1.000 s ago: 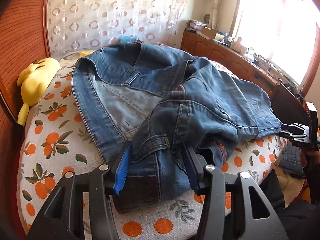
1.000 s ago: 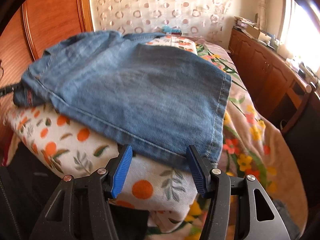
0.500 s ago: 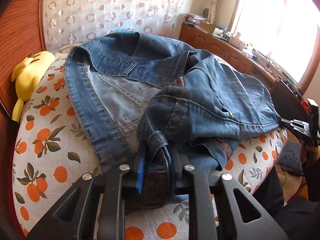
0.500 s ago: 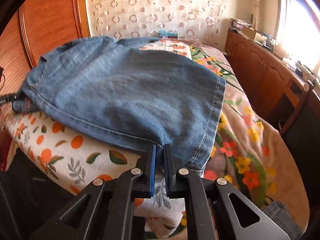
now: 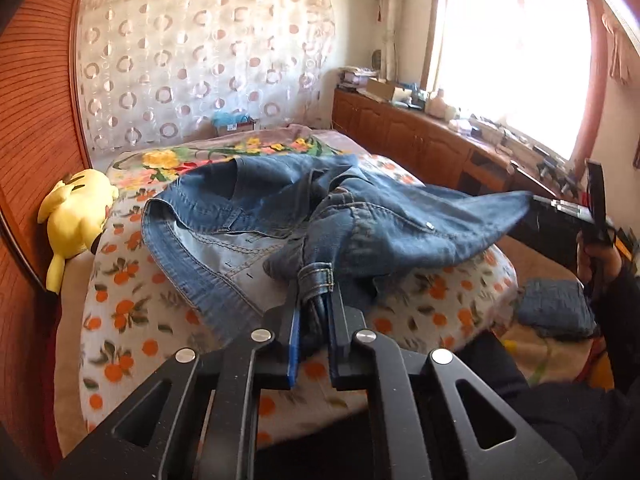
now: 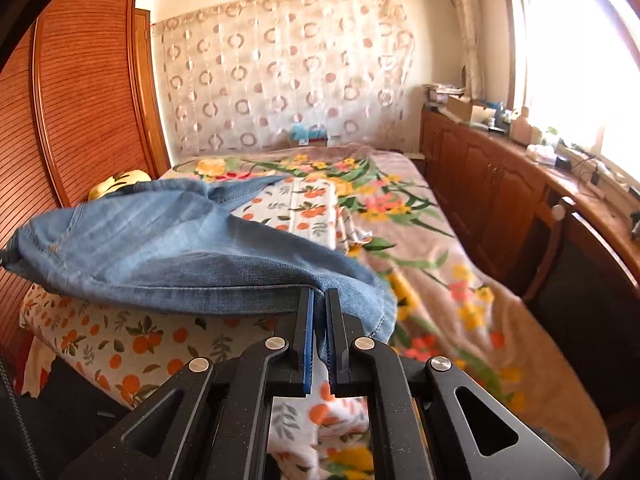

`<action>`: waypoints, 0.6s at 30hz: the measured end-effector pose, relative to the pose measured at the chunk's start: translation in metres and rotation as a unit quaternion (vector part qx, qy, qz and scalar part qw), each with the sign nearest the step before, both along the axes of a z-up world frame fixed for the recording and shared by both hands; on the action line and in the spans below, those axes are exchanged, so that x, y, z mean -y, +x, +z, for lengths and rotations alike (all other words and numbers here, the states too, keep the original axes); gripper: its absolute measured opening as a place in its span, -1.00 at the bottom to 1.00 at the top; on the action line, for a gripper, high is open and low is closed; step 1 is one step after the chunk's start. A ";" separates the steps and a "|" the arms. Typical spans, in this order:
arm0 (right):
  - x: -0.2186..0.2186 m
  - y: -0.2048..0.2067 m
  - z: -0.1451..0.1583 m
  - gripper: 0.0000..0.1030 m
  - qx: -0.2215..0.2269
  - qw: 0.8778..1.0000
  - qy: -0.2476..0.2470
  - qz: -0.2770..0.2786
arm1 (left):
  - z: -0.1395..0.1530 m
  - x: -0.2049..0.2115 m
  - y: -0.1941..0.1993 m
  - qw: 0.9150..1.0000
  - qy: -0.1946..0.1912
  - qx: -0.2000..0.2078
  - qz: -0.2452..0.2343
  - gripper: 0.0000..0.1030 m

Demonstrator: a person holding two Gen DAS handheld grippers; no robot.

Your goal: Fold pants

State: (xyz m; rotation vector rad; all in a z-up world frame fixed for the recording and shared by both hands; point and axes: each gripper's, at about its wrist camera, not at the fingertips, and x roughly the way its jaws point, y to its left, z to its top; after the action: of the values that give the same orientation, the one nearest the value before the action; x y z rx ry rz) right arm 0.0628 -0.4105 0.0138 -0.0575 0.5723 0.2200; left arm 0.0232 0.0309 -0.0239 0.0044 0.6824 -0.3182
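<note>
Tongs over orange-print bedding

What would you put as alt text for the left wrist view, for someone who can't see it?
The left gripper, its jaws closing, pinches the waistband of blue jeans bunched on an orange-print bedspread. A yellow plush toy lies at the left, and the right gripper holds the jeans' far end.

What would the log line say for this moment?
left gripper: closing on jeans waistband | right gripper: shut on hem | jeans lifted off bed
</note>
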 end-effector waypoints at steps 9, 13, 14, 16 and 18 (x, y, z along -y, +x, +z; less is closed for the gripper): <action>0.020 -0.030 -0.039 -0.90 -0.060 0.998 -0.009 -0.011 | -0.050 0.017 -0.017 0.997 0.006 -0.072 -0.013 -0.72; 0.023 -0.030 -0.046 -0.89 -0.079 0.997 0.001 -0.013 | -0.044 0.018 -0.021 0.997 0.012 -0.069 -0.015 -0.66; 0.022 -0.027 -0.043 -0.81 -0.080 0.997 0.002 -0.011 | -0.040 0.016 -0.022 0.998 0.012 -0.066 -0.013 -0.65; 0.022 -0.025 -0.039 -0.78 -0.076 0.997 -0.003 -0.012 | -0.031 0.012 -0.027 0.999 0.008 -0.053 -0.011 -0.59; 0.023 -0.024 -0.032 -0.75 -0.071 0.997 -0.001 -0.011 | -0.022 0.009 -0.029 0.999 0.007 -0.040 -0.013 -0.45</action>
State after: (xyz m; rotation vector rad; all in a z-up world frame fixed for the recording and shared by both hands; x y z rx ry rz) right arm 0.0386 -0.4338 -0.0178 -0.0382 0.7146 0.2026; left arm -0.0063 0.0224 -0.0457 0.0146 0.7636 -0.3387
